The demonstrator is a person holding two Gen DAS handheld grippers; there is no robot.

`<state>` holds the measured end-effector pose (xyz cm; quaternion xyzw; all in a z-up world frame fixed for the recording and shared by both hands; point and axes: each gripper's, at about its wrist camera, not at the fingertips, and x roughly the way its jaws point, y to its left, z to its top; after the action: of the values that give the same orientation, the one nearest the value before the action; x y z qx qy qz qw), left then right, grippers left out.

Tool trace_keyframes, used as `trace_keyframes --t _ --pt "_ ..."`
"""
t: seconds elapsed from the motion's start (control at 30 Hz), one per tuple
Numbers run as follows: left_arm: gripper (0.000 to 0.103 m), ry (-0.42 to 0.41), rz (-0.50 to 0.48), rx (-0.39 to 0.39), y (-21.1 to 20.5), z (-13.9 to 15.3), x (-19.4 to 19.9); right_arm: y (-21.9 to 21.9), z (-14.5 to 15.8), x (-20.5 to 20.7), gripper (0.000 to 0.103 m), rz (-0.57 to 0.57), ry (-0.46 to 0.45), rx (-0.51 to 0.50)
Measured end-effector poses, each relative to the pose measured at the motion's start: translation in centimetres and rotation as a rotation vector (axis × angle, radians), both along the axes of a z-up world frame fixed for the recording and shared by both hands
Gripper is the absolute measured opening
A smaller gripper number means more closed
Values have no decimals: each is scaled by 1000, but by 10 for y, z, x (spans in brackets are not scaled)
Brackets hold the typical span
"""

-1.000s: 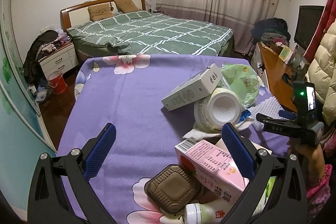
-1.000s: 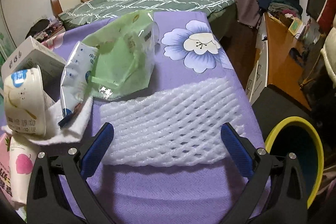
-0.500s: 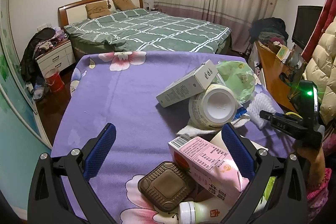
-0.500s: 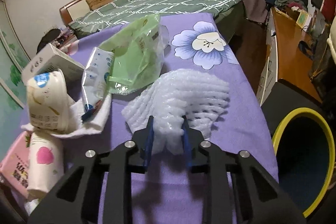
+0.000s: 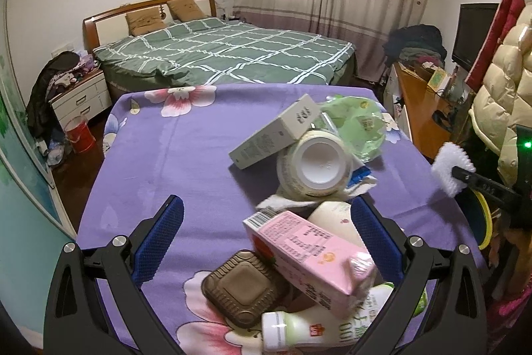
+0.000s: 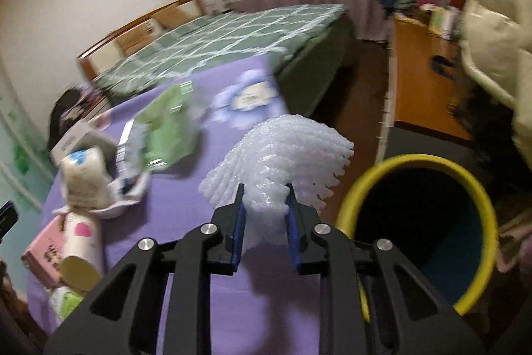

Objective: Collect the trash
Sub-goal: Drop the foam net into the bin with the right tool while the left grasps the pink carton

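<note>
Two right fingers [image 6: 239,215] pinch crumpled white foam net [image 6: 282,155]; left gripper [image 5: 266,242] wide.

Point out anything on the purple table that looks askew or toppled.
The trash lies in a jumbled heap: the grey-green box leans tilted on a tipped-over white tub, and the pink carton rests slanted across a brown tray and a toppled bottle.
</note>
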<state>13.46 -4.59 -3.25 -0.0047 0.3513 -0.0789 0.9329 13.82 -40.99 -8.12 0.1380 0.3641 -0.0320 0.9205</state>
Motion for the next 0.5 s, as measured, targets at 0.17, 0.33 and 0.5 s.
trace_keyframes --t 0.17,0.33,0.5 --pt "99 -3 -19 3 -11 2 -7 -55 -15 -15 22 -159 33 -21" --pt "99 8 -45 4 -24 0 -16 -89 -39 -21 43 -272 98 -52" --pt "99 25 -67 13 -36 -4 -25 -106 -54 -24 52 -316 122 -44"
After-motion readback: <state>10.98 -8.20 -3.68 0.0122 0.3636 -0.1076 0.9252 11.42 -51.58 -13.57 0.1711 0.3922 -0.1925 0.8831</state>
